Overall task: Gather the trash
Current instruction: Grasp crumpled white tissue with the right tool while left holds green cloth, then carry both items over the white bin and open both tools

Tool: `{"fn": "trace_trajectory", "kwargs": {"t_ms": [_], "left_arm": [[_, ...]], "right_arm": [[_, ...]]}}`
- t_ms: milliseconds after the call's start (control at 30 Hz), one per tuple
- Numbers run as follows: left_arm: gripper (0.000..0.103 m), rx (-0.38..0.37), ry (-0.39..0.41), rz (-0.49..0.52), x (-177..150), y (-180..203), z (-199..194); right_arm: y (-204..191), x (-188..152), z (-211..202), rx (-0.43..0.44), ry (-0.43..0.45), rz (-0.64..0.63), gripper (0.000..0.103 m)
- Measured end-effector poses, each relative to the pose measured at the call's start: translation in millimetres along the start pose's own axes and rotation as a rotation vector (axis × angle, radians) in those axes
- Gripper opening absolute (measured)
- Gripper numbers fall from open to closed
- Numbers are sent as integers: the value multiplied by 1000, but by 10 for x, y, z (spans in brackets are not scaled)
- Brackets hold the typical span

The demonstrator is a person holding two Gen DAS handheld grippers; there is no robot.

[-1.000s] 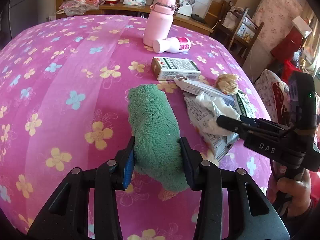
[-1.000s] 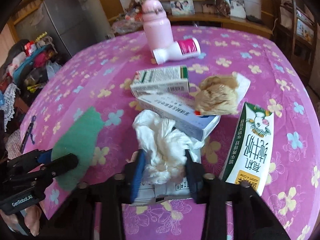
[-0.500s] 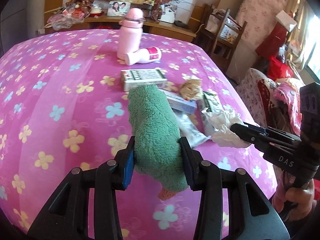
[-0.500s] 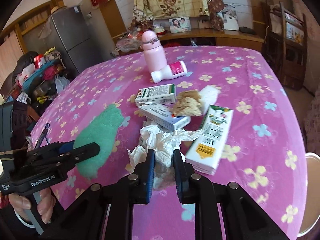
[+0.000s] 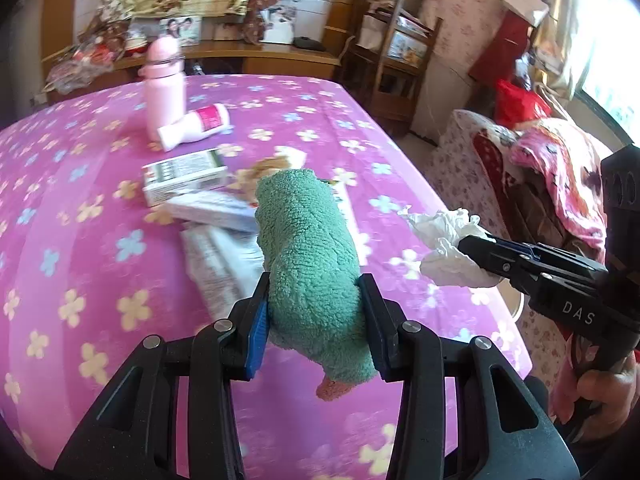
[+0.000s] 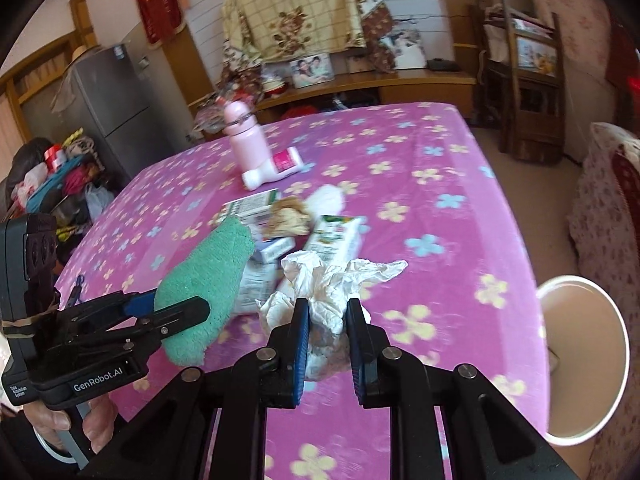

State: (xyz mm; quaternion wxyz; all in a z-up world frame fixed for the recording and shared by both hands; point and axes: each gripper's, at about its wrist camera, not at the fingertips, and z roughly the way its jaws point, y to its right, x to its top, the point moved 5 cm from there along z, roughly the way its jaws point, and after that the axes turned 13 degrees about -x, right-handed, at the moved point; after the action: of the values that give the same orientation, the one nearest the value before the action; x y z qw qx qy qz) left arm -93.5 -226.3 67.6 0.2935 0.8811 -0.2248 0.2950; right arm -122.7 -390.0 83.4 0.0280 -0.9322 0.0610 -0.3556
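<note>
We read "DAS" in pale letters on the black body of the right gripper in the left wrist view. In the right wrist view the left gripper carries "GenRobot.AI" on its body, with smaller white print beside it that we cannot make out. The cartons' printing on the table is too blurred to read.

Boxes and a pink bottle crowd the worktop's middle; its right side lies bare up to the white bin.
</note>
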Motion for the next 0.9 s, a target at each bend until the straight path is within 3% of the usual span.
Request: {"fn": "trace_trajectory", "kwargs": {"t_ms": [567, 900], "left_arm": [[40, -121, -88, 143, 124, 1133, 762], [40, -209, -184, 175, 73, 1771, 1396]], "right_arm": [[1406, -254, -371, -174, 9, 182, 17], [2308, -578, -334, -275, -40, 324, 17]]}}
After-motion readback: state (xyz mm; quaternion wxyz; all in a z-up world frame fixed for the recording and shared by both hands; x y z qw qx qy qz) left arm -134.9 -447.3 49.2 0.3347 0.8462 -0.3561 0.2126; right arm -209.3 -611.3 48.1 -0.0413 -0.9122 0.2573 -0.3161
